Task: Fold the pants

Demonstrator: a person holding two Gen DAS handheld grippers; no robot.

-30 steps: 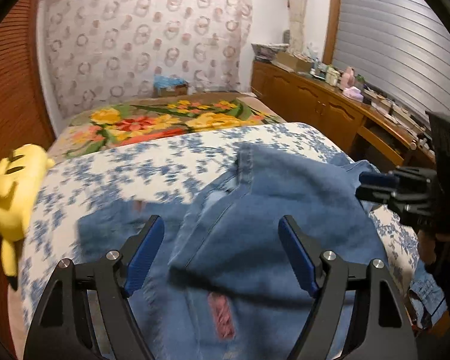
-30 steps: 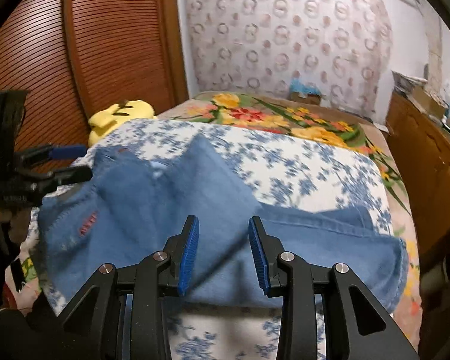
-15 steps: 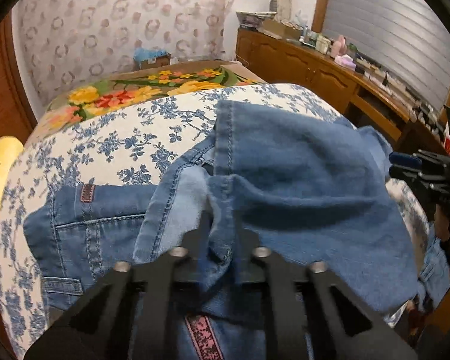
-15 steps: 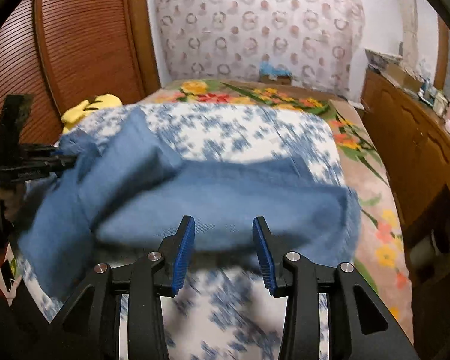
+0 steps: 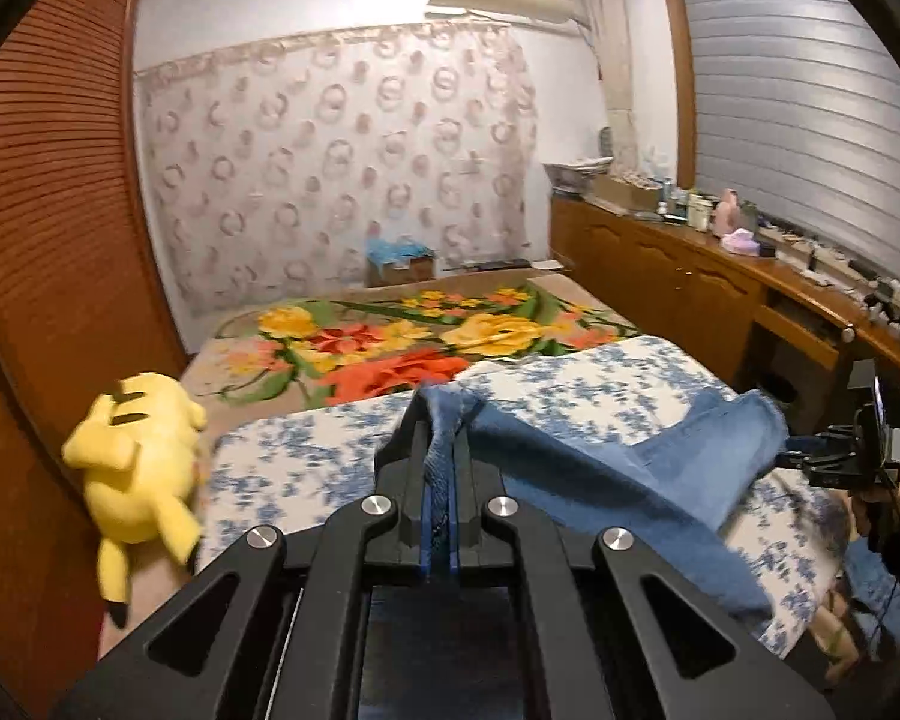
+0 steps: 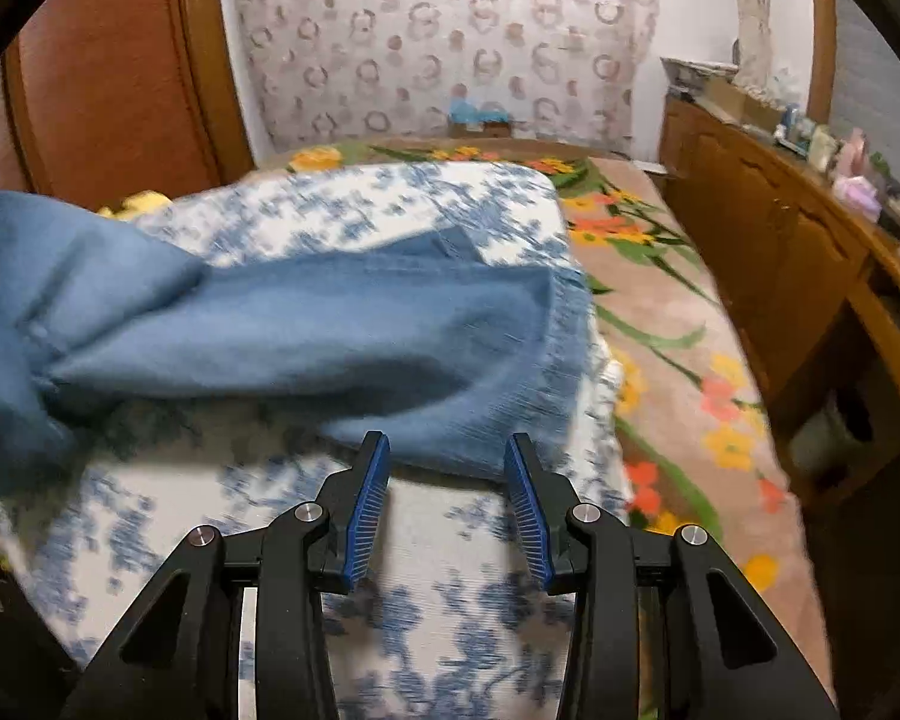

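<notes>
Being soft, limp, fairly heavy denim, the blue jeans (image 5: 618, 468) are judged best taken at hems or waistband. A bunched edge is clamped in the left gripper (image 5: 441, 450) jaws; the right gripper (image 6: 447, 480) jaws are spread wide beside the frayed hem on the blue-flowered white bedspread (image 6: 450, 588).

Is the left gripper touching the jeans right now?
Touching. The left wrist view shows the left gripper with jaws shut on a fold of the jeans.

Both wrist views low over bed (image 5: 600, 378), facing curtain (image 6: 450, 42); share jeans (image 6: 330, 324).
</notes>
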